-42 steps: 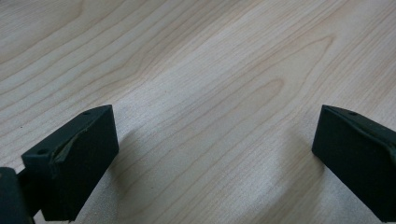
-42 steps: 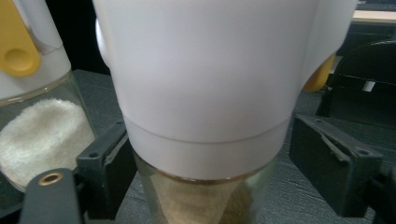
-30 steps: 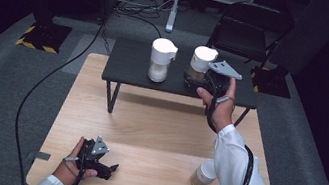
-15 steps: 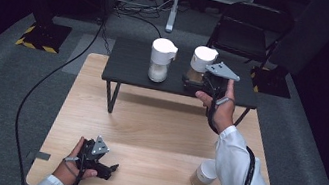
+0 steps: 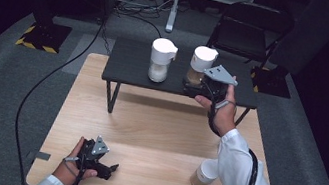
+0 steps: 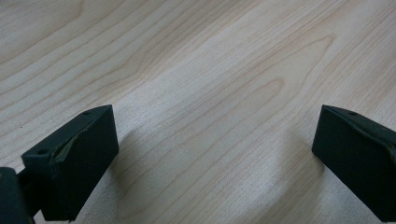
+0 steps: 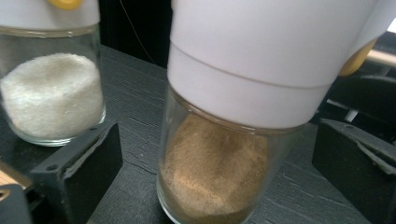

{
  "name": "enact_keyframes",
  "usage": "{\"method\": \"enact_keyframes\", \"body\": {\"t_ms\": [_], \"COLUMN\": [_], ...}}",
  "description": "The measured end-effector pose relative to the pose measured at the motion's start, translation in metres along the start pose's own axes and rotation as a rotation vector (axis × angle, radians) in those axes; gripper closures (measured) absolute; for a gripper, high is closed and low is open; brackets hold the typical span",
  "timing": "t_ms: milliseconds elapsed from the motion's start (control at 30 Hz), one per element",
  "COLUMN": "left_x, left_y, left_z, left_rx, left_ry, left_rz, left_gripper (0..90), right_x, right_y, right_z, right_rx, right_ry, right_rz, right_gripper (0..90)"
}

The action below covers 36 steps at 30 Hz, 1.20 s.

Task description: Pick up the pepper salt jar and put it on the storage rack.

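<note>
Two glass jars with white lids stand on a low black table (image 5: 131,69): one with white grains (image 5: 160,64) (image 7: 51,93), one with brown powder (image 5: 200,68) (image 7: 219,177). My right gripper (image 5: 198,84) (image 7: 215,163) is level at the brown jar. Its jaws have just been opening, and the jar stands between them with a gap on each side. My left gripper (image 5: 111,169) (image 6: 215,154) rests open on the wooden table (image 5: 157,122) near its front edge, with bare wood between its jaws.
A paper cup (image 5: 204,174) stands on the wooden table at the front right, beside my right sleeve. A black cable (image 5: 47,83) runs over the grey floor at the left. A folding chair (image 5: 249,30) stands behind the black table.
The right gripper has shifted very slightly at the brown jar. The left hand and both jars have kept still.
</note>
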State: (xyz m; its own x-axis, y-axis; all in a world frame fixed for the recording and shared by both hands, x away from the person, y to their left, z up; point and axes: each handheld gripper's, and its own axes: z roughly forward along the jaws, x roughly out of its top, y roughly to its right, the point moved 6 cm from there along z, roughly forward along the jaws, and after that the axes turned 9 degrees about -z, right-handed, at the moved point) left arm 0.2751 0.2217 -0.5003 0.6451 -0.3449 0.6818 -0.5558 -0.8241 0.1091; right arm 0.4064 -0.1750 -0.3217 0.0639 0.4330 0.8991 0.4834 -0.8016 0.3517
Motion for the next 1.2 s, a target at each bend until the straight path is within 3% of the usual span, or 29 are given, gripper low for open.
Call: {"method": "enact_keyframes", "body": {"t_ms": [67, 1200], "left_x": [0.0, 0.0], "left_y": [0.0, 0.0], "left_z": [0.0, 0.0], "left_rx": [0.0, 0.0], "left_ry": [0.0, 0.0], "left_rz": [0.0, 0.0], "left_gripper": [0.3, 0.3], "right_x": [-0.001, -0.035], "right_y": [-0.003, 0.001], "right_z": [-0.005, -0.062], "right_rx": [0.004, 0.128], "right_ry": [0.008, 0.06], "right_rz": [-0.039, -0.131], "right_gripper": [1.3, 1.0]}}
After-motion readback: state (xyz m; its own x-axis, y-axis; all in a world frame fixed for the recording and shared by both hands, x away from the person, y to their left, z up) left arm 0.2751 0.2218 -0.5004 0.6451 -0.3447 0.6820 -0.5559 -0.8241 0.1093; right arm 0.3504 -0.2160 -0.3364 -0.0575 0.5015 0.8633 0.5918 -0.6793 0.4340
